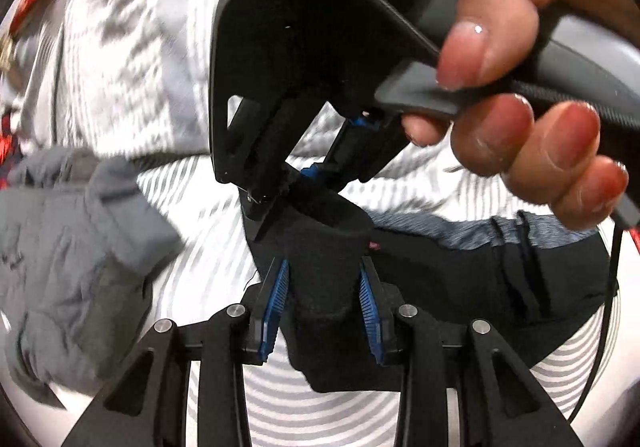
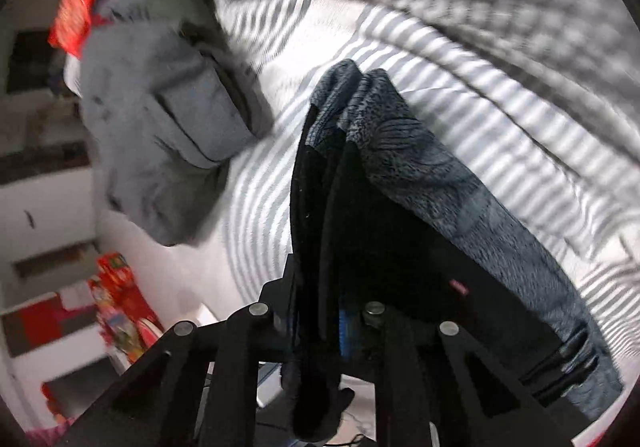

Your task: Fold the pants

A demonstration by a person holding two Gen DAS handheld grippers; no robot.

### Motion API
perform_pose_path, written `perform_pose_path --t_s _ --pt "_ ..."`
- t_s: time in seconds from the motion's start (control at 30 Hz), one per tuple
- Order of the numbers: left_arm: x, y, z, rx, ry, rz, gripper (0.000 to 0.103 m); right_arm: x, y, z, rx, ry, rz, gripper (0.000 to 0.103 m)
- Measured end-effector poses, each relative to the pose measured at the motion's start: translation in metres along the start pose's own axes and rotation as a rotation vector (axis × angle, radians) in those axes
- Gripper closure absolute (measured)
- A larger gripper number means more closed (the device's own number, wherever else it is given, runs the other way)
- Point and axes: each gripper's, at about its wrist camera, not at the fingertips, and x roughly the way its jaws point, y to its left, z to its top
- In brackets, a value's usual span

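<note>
The pants (image 1: 472, 279) are black with a blue-grey heathered band and lie over a grey-and-white striped bedsheet (image 1: 208, 255). My left gripper (image 1: 323, 279) has its blue-padded fingers (image 1: 276, 299) on both sides of a rolled black fold of the pants. Just beyond it, the right gripper (image 1: 288, 187), held by a bare hand (image 1: 532, 95), pinches the same fold. In the right wrist view my right gripper (image 2: 320, 323) is shut on black cloth of the pants (image 2: 400, 183), which hangs across the view.
A folded grey garment (image 1: 68, 259) lies on the sheet to the left, and also shows in the right wrist view (image 2: 160, 119). Red items (image 2: 120, 287) and shelves stand beyond the bed edge at left.
</note>
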Motion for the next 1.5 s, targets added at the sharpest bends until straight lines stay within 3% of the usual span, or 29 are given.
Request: perform_pose_path --t_s 0.3,0.6,0.83,1.03,1.27,1.47,1.5 --pt "-0.045 -0.07 0.025 0.179 -0.097 -0.059 0.066 -0.102 -0.072 -0.074 0.108 -0.253 0.236 0.087" --pt "-0.075 -0.183 0.038 0.37 -0.108 -0.232 0.066 -0.182 -0.186 -0.182 0.293 -0.482 0.371 0.087" --pt "-0.068 -0.279 0.019 0.501 -0.046 -0.345 0.066 -0.196 -0.278 -0.283 0.455 -0.607 0.446 0.087" --pt "-0.049 -0.342 -0.006 0.59 0.02 -0.384 0.066 -0.178 -0.344 -0.341 0.57 -0.662 0.519 0.087" --pt "-0.016 -0.376 -0.034 0.638 0.095 -0.369 0.066 -0.143 -0.396 -0.365 0.65 -0.67 0.559 0.087" --pt "0.001 -0.389 -0.056 0.669 0.143 -0.334 0.066 -0.122 -0.411 -0.374 0.681 -0.643 0.545 0.086" --pt "0.001 -0.389 -0.056 0.676 0.141 -0.326 0.06 -0.122 -0.412 -0.375 0.688 -0.643 0.543 0.083"
